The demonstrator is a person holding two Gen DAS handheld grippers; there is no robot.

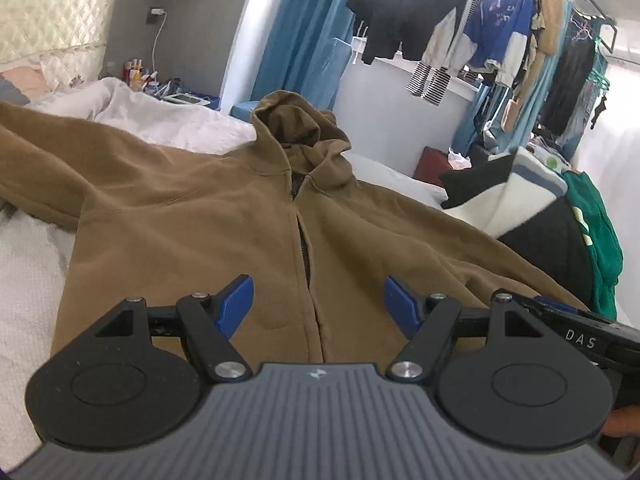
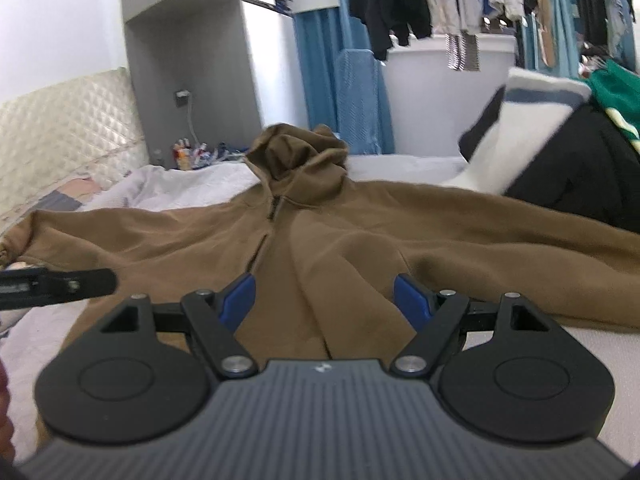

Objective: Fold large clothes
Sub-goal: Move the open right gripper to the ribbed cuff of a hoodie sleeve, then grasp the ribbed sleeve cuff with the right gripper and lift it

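Across the bed (image 1: 28, 280) a brown hoodie (image 1: 180, 216) lay face up, its sleeves spread wide to either side and its hood (image 1: 298, 120) at the far end. Its long axis, the zip (image 1: 304, 248), ran straight away from both claws, with the hem nearest them. From left to right: the left sleeve reached out toward the headboard side, then came the left claw (image 1: 319, 306), poised over the hem almost on the zip line, its blue pads apart and nothing between them. Next came the right claw (image 2: 324, 300), likewise spread wide and empty, over the hem just right of the zip, beside its partner. Beyond it the right sleeve ran toward a pile of clothes (image 2: 560, 152). Each claw seemed about equally near the hem, so the fold probably hinged on each taking its own side. Whether either touched the cloth could not be told.
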